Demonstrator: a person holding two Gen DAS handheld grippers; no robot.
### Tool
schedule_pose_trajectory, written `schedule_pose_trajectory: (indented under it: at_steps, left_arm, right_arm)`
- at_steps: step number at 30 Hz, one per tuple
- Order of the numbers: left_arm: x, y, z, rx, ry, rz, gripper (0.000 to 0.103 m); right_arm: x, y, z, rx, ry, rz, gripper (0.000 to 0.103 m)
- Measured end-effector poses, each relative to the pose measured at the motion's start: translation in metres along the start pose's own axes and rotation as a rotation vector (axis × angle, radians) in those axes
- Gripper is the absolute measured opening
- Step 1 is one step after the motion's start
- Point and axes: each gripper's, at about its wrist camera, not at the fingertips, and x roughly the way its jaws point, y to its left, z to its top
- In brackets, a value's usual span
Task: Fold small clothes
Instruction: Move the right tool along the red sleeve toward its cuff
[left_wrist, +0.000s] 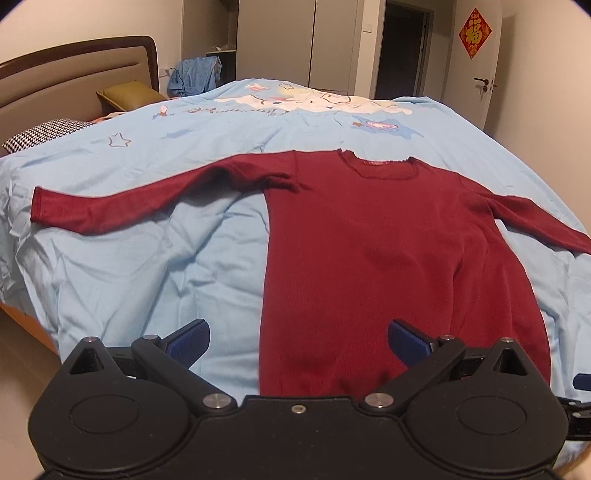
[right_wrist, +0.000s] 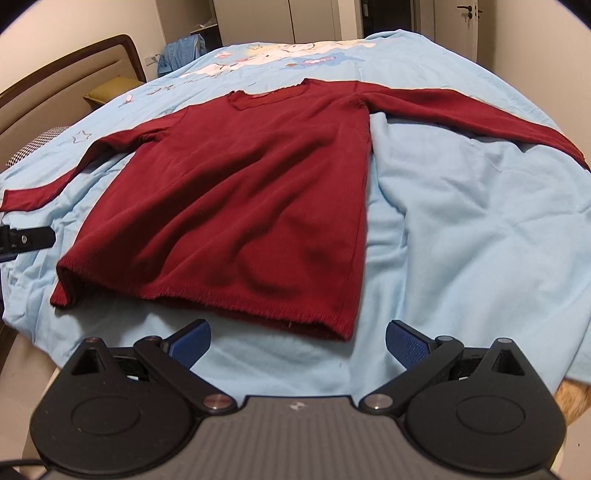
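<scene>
A dark red long-sleeved top (left_wrist: 369, 240) (right_wrist: 240, 192) lies flat on the bed, collar away from me, both sleeves spread out sideways. My left gripper (left_wrist: 298, 341) is open over the top's lower left hem edge, its blue pads (left_wrist: 188, 341) wide apart with nothing between them. My right gripper (right_wrist: 298, 341) is open just short of the hem near its right corner (right_wrist: 343, 328), holding nothing. The left gripper's tip (right_wrist: 27, 236) shows at the left edge of the right wrist view.
The bed has a light blue cover (left_wrist: 147, 258) with a cartoon print (left_wrist: 314, 99) at the far side. Pillows (left_wrist: 125, 94) and a headboard (left_wrist: 74, 70) stand at the left. Blue clothing (left_wrist: 194, 75) hangs behind the bed. A door (left_wrist: 484, 85) is at the right.
</scene>
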Motion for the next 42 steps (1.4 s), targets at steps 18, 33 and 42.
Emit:
schedule_pose_trajectory:
  at_steps: [18,33,42]
  left_arm:
    - [0.063,-0.059,0.074,0.076,-0.016,-0.034,0.102]
    - [0.131,-0.154,0.099,0.109,0.019,-0.162,0.102]
    - [0.166,-0.188,0.095,0.141,0.073,-0.165,0.102]
  right_arm:
    - [0.014,-0.028,0.053,0.012,-0.090,-0.039,0.103]
    - [0.045,-0.115,0.114,0.135,-0.128,-0.169,0.103]
    - [0.067,-0.184,0.141,0.230,-0.218,-0.215,0.103]
